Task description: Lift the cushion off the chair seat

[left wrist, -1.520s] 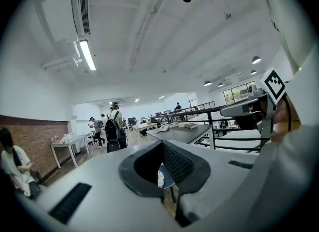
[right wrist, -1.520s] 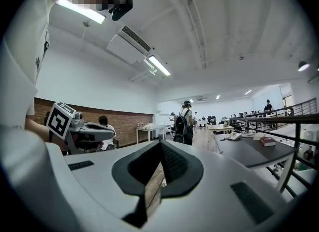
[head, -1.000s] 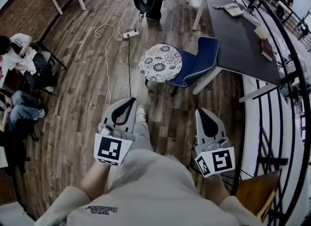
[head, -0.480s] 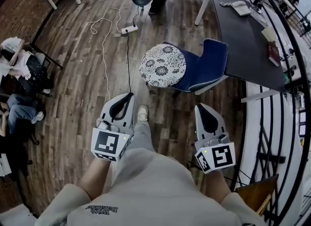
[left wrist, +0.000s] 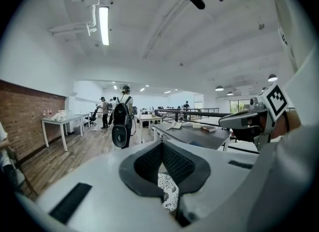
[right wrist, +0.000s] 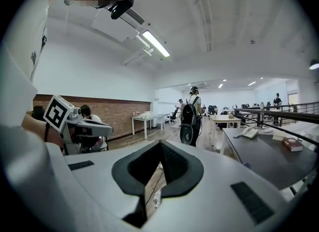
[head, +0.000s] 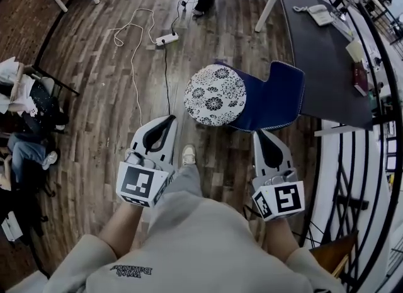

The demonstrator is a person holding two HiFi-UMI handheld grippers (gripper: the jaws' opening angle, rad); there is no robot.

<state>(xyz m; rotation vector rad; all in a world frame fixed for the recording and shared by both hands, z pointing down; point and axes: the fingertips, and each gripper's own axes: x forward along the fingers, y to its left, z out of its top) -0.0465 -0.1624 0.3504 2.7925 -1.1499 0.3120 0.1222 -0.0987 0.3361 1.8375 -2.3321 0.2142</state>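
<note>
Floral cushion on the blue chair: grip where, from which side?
Probably pinch the near-left rim of the round black-and-white floral cushion, coming from the open front; the raised backrest of the blue chair blocks the right side.

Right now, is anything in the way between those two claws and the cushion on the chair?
Nothing visible blocks them. Between the left claw, the right claw and the patterned cushion on the blue chair there is only wood floor; a black cable lies flat on it, left of the chair.
</note>
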